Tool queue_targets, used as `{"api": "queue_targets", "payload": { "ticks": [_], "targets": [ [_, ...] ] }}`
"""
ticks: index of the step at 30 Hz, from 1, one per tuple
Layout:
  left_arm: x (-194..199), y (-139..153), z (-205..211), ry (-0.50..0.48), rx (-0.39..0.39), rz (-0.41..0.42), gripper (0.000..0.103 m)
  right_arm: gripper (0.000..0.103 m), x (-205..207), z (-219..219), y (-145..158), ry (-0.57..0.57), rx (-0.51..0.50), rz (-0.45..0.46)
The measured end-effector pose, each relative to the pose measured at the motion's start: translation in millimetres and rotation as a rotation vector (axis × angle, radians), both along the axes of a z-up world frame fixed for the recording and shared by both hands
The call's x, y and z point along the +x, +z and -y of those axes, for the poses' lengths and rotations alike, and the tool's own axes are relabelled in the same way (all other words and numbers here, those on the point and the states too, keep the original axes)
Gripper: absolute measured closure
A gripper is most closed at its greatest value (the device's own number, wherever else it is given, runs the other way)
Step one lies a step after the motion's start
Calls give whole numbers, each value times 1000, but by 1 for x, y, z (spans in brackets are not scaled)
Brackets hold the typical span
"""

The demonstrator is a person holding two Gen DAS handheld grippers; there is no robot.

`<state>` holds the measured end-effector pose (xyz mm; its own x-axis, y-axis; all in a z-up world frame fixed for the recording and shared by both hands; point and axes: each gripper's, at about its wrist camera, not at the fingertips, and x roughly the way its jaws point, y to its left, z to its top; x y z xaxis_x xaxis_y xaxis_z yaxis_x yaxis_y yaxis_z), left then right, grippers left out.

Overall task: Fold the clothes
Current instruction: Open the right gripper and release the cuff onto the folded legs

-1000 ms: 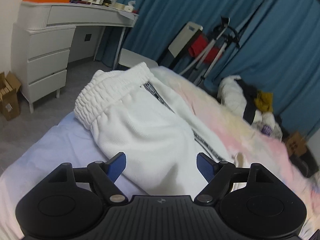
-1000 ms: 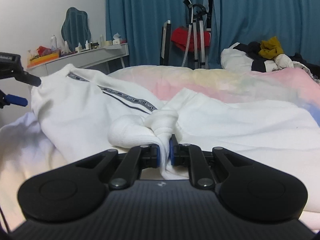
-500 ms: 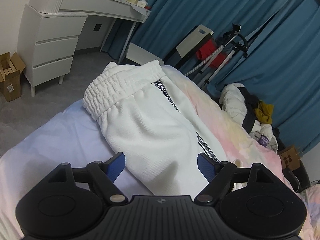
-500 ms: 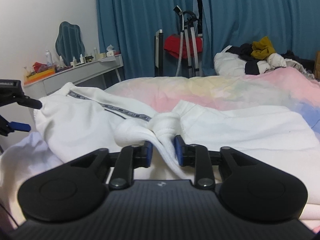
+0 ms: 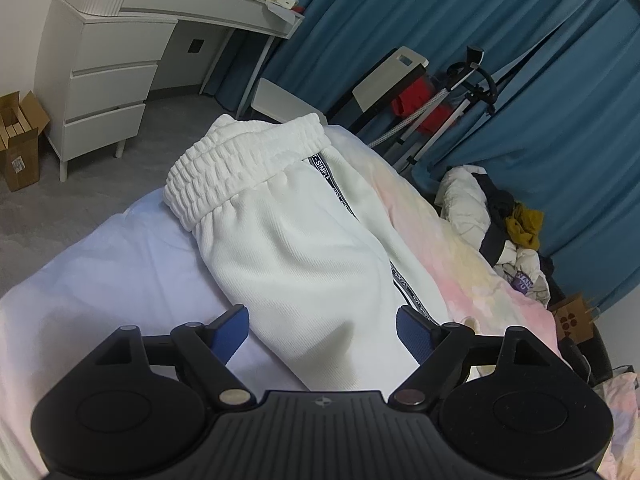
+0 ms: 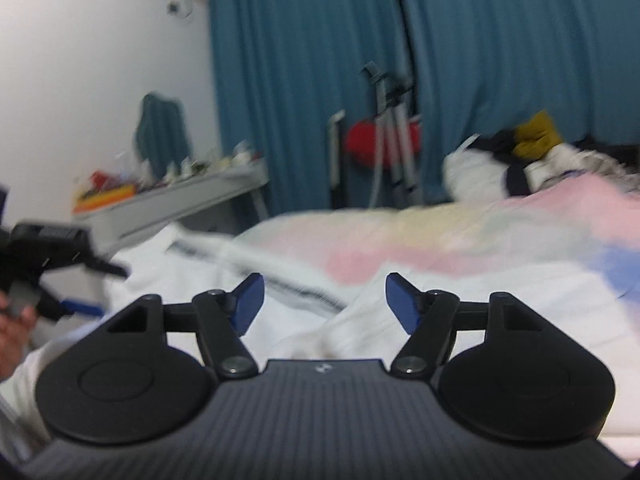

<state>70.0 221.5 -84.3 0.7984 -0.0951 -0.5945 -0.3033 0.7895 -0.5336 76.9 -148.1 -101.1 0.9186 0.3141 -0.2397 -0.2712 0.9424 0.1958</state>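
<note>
Two pairs of tongs show here, and both stand spread wide with nothing between their blue pads; the left tongs [image 5: 322, 330] hang just above the white trousers [image 5: 304, 248], one pad to each side of the folded leg fabric, touching neither side as far as the view tells; the right tongs [image 6: 322, 302] hang over the same white cloth in a blurred view, their pads apart and clear of it; the trousers lie along the bed [image 5: 80, 276], the ribbed elastic waistband [image 5: 244, 164] reaching the far edge of the bed nearest the white dresser [image 5: 108, 60], and a black-and-white lettered stripe [image 5: 340, 200] runs down the side seam; under them the bedcover [image 5: 452, 256] fades from pale blue near the left tongs to pink and yellow farther right; a heap of other clothes [image 5: 500, 216], white, black and mustard, sits at the far right edge of the bed; beyond it hang blue curtains [image 5: 400, 12], with a folding stand and a red item [image 5: 416, 104] before them; a cardboard box [image 5: 20, 136] stands on the grey floor beside the dresser; in the right wrist view the left tongs appear at the left edge, held in a hand [image 6: 14, 332].
</note>
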Motion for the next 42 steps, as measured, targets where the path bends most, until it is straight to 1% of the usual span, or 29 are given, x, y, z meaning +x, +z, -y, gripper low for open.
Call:
{"api": "queue_targets", "payload": {
  "ticks": [2,3,5,6,8,10,12,15,18,20,21,24,29,32,35,36,37,39,42],
  "targets": [
    [0,-1,0,2,-8,-3,20,34,3,10,1,-61,10,-1],
    [0,-2,-1,3,-13,-5,20,33,7,14,-2,-86,12,-20],
    [1,-2,-1,2,-3,-12,20,33,19,20,-13,-113,11,-86],
    [2,-3,1,9,16,-26,20,33,25,22,-21,-117,12,-124],
    [2,-4,0,24,27,-44,20,34,40,23,-39,-106,11,-231],
    [1,-6,-3,31,-5,-48,20,34,46,22,-51,-103,10,-269],
    [0,-8,-5,38,-32,-52,20,34,45,22,-47,-104,11,-256],
    [0,-10,-5,43,-44,-60,20,34,40,22,-38,-108,13,-224],
    [4,-13,-2,31,-42,-82,19,34,44,19,-41,-92,1,-243],
    [8,-16,1,22,-42,-101,19,35,47,18,-50,-85,-16,-280],
    [10,-19,1,22,-59,-110,19,35,47,18,-52,-83,-24,-278],
    [13,-29,-5,32,-127,-136,18,35,45,18,-45,-88,-32,-283],
    [14,-41,-20,78,-227,-142,18,34,38,34,-33,-118,58,-297],
    [18,-48,-27,98,-279,-133,18,34,38,44,-27,-185,61,-323],
    [26,-55,-34,122,-313,-117,18,33,33,58,-17,-192,153,-360],
    [30,-56,-35,120,-314,-110,18,34,29,64,-14,-178,188,-361],
    [35,-57,-36,123,-295,-99,19,34,26,67,-11,-173,194,-358],
    [44,-56,-37,134,-246,-77,19,33,22,69,-7,-177,168,-349],
    [59,-60,-46,152,-212,-45,19,33,26,70,-12,-212,100,-347]
  ]
}}
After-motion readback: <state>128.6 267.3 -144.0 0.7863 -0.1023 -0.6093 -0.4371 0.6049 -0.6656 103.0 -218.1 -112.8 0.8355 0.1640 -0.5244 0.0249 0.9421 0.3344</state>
